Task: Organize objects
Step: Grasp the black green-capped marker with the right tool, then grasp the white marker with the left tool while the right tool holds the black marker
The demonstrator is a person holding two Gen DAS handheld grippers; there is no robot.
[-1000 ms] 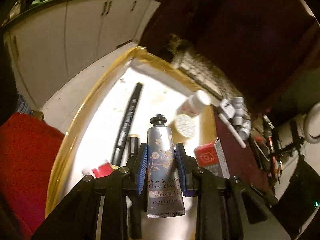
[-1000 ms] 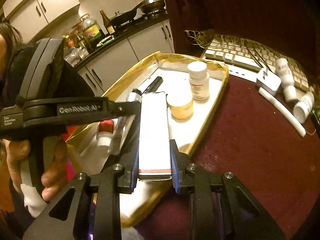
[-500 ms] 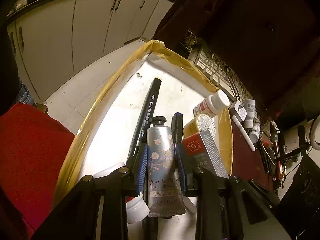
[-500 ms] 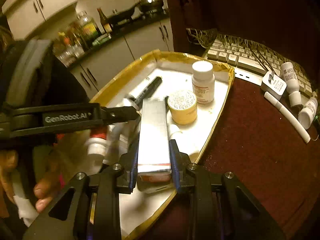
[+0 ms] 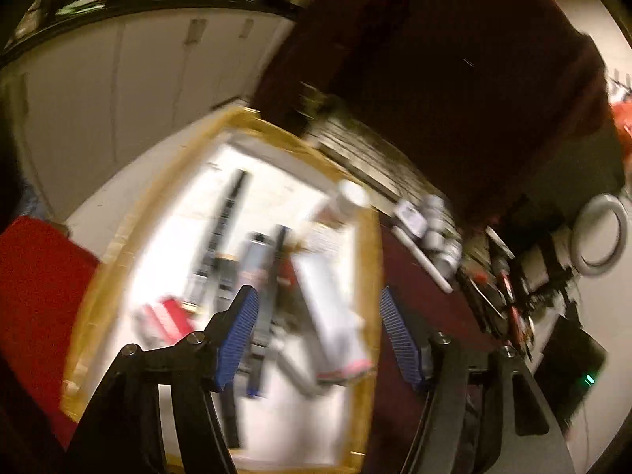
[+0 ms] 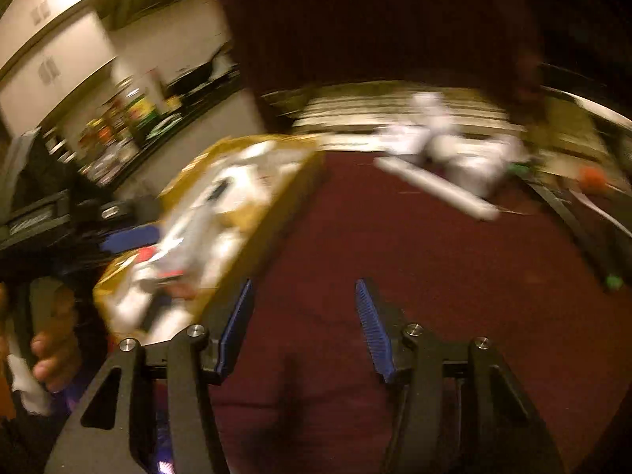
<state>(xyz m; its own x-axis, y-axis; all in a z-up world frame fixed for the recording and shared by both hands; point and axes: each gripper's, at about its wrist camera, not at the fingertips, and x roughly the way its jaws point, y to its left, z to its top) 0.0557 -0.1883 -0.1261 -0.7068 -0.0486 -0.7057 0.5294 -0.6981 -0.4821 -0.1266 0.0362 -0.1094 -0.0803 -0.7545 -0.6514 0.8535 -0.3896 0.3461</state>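
Both the left gripper (image 5: 318,333) and the right gripper (image 6: 300,326) have their jaws opening with nothing between the pads, the left over the gold-rimmed tray (image 5: 371,260) and the right over the bare maroon tabletop (image 6: 395,260). The sensible next move, as I judge it, is to swing the right one toward the loose white stick (image 6: 434,189) and bottles by the keyboard, keeping clear of the tray's rim. The tray already holds a blurred row of tubes, a marker and a pale box (image 5: 331,308), lying side by side.
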